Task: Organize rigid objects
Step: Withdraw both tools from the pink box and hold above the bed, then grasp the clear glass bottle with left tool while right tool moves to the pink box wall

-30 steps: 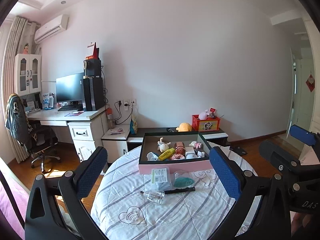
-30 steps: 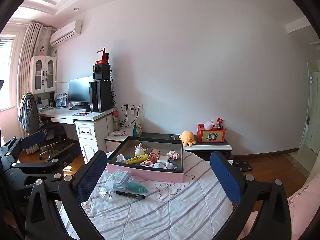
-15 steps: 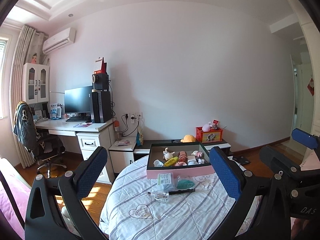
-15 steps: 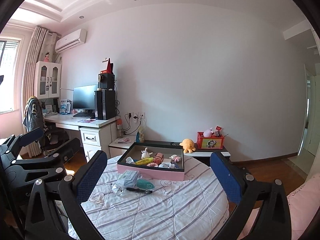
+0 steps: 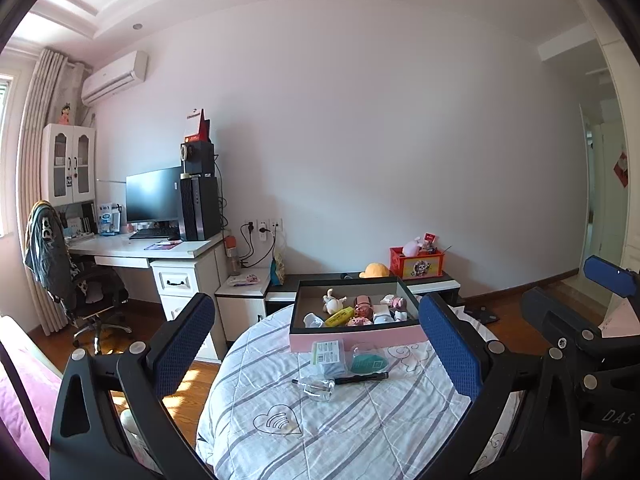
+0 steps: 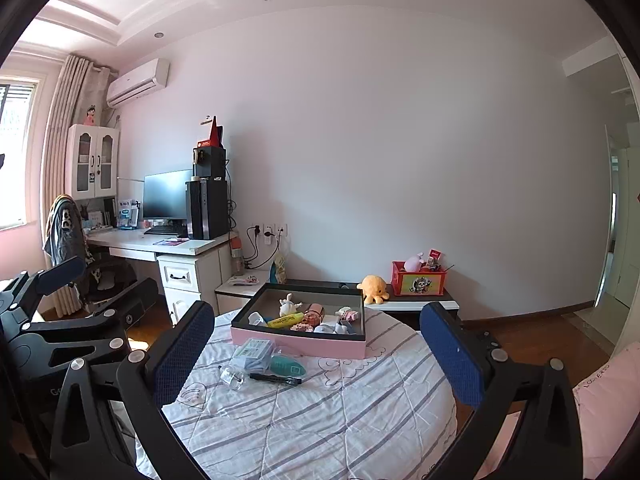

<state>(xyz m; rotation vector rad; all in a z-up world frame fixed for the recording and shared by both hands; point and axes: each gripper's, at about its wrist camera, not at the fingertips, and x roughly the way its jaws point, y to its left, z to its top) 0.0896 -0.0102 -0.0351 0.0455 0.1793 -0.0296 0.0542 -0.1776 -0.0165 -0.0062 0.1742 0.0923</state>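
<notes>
Both the left gripper (image 5: 316,344) and right gripper (image 6: 316,346) hang wide and empty. The box (image 5: 356,338) holds several toys; a pen (image 5: 362,378), packet (image 5: 328,356) and pouch (image 5: 368,363) lie just before it, unsorted.

"DAS" on the right gripper (image 5: 610,280) body, other labels too small to read

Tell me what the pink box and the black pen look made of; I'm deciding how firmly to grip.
Pink box: seemingly matte cardboard, with flat walls, sharp corners and a dark lining. Black pen: probably hard plastic with a slight sheen, though too small to be sure.
</notes>
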